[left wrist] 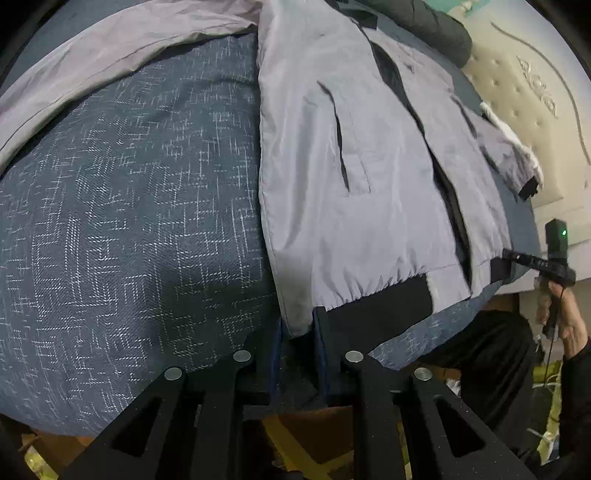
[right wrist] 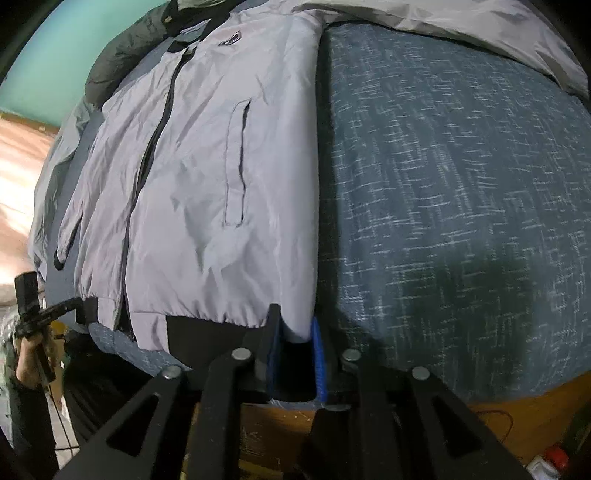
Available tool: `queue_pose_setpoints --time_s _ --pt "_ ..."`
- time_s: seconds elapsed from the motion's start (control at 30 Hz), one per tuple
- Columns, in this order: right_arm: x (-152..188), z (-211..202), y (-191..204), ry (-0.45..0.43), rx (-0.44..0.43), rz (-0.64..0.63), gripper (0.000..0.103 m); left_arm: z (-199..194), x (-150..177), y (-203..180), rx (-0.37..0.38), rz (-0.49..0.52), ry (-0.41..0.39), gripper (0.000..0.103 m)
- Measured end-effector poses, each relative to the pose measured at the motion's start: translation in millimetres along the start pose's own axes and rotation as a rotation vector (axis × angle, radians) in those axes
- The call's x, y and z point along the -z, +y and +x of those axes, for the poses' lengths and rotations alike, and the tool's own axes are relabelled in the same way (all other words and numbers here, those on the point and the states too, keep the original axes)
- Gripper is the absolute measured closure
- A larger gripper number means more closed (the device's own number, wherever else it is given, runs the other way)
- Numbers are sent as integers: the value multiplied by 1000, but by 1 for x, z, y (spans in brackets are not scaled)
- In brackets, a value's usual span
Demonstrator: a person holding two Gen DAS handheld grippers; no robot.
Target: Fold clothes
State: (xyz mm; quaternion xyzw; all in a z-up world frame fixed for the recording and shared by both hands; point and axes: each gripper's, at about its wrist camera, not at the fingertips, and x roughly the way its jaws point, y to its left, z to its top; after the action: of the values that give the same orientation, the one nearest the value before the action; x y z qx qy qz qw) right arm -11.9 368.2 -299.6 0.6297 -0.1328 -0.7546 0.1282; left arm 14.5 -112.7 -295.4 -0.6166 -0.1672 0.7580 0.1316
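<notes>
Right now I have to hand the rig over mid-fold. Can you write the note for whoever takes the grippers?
Left gripper: open, fingers either side of a hem corner of the grey jacket, not clamped.
Right gripper: open, also straddling a hem corner.
The jacket lies front up and flat on the blue patterned bed cover. One sleeve is spread out to the side, the other sleeve lies beside the body. A dark garment sits beyond the collar.
Done: the jacket is laid out, with no fold visible.
Left: probably close on the hem, then fold the sleeves and body.
</notes>
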Motion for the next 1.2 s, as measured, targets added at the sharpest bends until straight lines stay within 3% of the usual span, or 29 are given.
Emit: queue_pose_setpoints --time_s 0.13,0.23,0.43,0.7,1.07,1.13,1.2 --pt "-7 -19 -1 -55 23 -12 77 -13 -4 -4 1 11 -35 77" --pt "-16 -41 2 -141 -20 -19 71 -29 -13 -9 -19 17 -92 77" --pt "-42 -49 24 -238 -90 -55 70 -52 -38 -24 -41 29 -204 77" --pt "-55 -15 60 -224 -136 -105 70 -42 -70 -61 -29 78 -277 76" --pt "-109 33 98 -171 -140 -182 69 31 -126 -85 12 77 -287 75" --pt "-121 37 107 -178 -133 -202 54 42 -136 -87 17 77 -297 75" --pt "-134 41 117 -190 -129 -217 47 51 -145 -89 17 84 -310 75"
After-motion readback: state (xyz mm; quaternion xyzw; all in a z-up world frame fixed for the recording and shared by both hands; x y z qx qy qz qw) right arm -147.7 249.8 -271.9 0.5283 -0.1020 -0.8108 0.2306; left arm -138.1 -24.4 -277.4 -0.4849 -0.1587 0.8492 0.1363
